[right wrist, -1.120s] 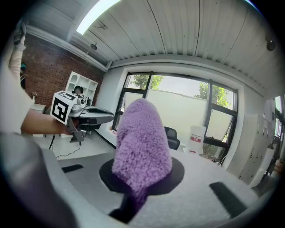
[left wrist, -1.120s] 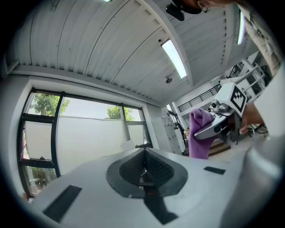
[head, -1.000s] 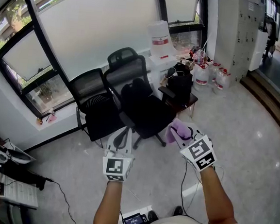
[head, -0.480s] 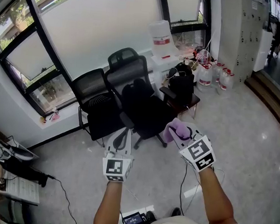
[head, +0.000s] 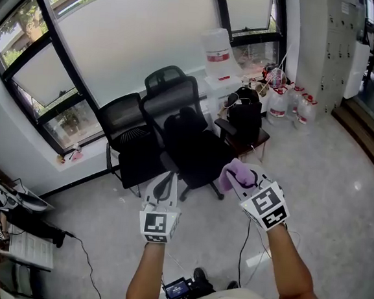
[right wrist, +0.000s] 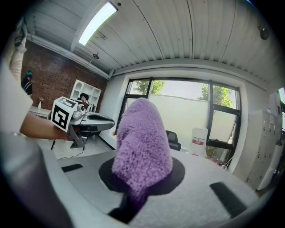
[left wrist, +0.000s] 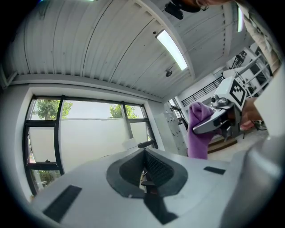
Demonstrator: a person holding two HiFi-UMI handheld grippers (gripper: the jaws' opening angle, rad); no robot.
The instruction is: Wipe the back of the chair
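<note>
Frosted windows (head: 132, 36) back the chair (head: 187, 142); right gripper (head: 240, 178) jaws clamp purple cloth (right wrist: 142, 147), hiding their tips; left gripper (head: 168, 176) jaws closed

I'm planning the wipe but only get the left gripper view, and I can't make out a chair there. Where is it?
Observer: In the head view, a black office chair stands by the window, ahead of the left gripper.
Operator: Is the cloth on it yet?
Observer: No. The purple cloth in the right gripper is apart from the backrest.
Operator: Any other chairs nearby?
Observer: Yes: a mesh-backed chair at its left and another chair behind it.
</note>
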